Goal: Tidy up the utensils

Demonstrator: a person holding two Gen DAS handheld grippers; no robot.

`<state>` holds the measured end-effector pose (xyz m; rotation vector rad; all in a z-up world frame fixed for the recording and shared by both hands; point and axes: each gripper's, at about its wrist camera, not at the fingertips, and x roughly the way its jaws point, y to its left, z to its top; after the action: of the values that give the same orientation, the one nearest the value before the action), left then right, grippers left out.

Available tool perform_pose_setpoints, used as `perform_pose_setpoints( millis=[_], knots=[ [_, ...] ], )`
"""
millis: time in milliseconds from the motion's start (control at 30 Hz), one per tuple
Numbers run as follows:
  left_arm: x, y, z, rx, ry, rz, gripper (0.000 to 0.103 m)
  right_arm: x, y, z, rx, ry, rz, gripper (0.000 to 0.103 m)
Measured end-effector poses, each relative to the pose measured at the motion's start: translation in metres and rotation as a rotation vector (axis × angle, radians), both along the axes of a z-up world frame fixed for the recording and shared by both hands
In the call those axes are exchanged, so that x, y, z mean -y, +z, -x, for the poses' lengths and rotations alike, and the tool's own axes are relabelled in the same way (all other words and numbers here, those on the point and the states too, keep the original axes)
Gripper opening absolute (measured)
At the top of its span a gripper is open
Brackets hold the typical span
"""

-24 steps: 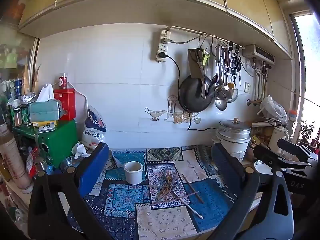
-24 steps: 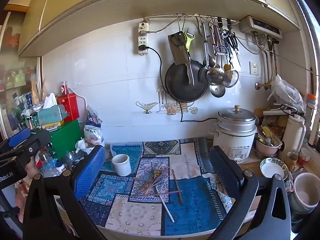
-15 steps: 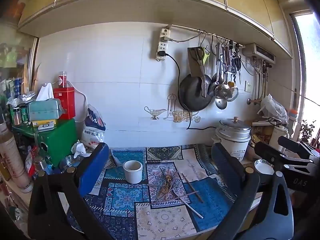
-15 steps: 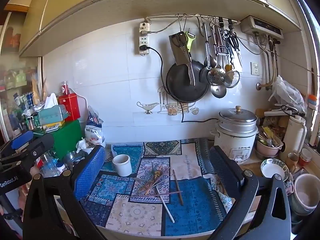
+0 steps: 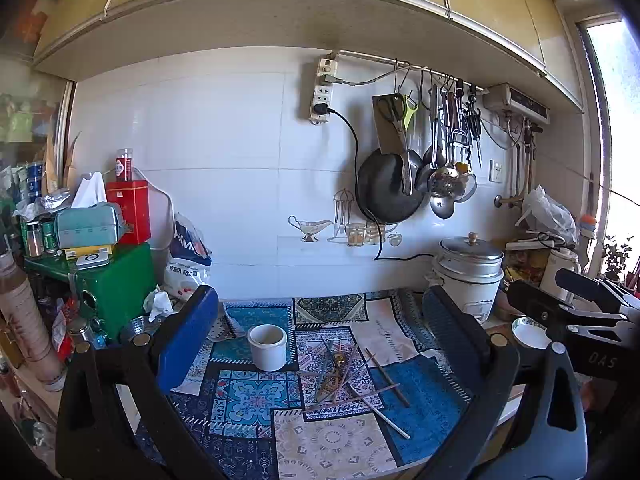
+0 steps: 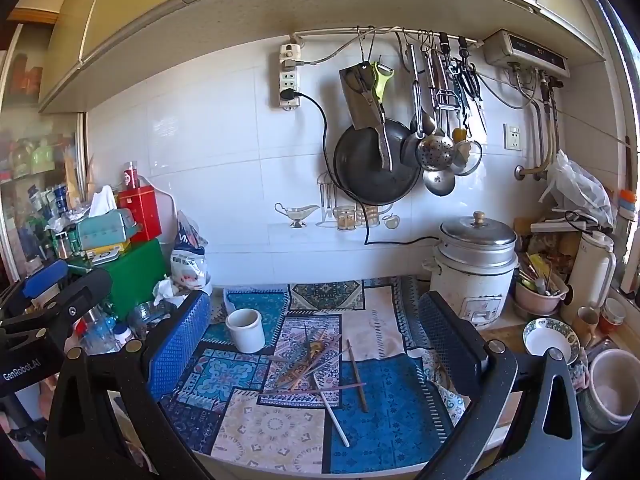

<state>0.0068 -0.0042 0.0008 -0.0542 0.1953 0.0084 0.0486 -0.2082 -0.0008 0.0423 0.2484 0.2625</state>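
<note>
A loose pile of chopsticks and a spoon (image 5: 344, 376) (image 6: 316, 364) lies on the patterned blue cloth (image 5: 256, 396) (image 6: 384, 408) covering the counter. A white ceramic cup (image 5: 267, 347) (image 6: 245, 330) stands empty just left of the pile. My left gripper (image 5: 320, 340) hovers in front of the counter, open, nothing between its fingers. My right gripper (image 6: 316, 340) is likewise open and empty, held back from the pile. Each gripper shows at the edge of the other's view: the right one (image 5: 576, 312), the left one (image 6: 44, 312).
A rice cooker (image 6: 476, 268) stands at the right back, with bowls (image 6: 552, 340) and a thermos (image 6: 592, 272) beyond it. A green box (image 5: 116, 284) with a tissue holder and red tin crowds the left. Pans and ladles (image 6: 400, 152) hang on the tiled wall.
Both views have drifted slightly; the counter and pile appear a touch closer. The grippers stay open and nothing on the cloth has moved.
</note>
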Motion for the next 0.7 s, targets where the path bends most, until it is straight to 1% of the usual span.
perform_pose_setpoints(
  millis=[700],
  knots=[
    [0.0029,-0.0017,0.0001,0.005,-0.006,0.011,0.103,0.0038,0.001,-0.0011,-0.003,-0.007,0.003,0.103]
  ],
)
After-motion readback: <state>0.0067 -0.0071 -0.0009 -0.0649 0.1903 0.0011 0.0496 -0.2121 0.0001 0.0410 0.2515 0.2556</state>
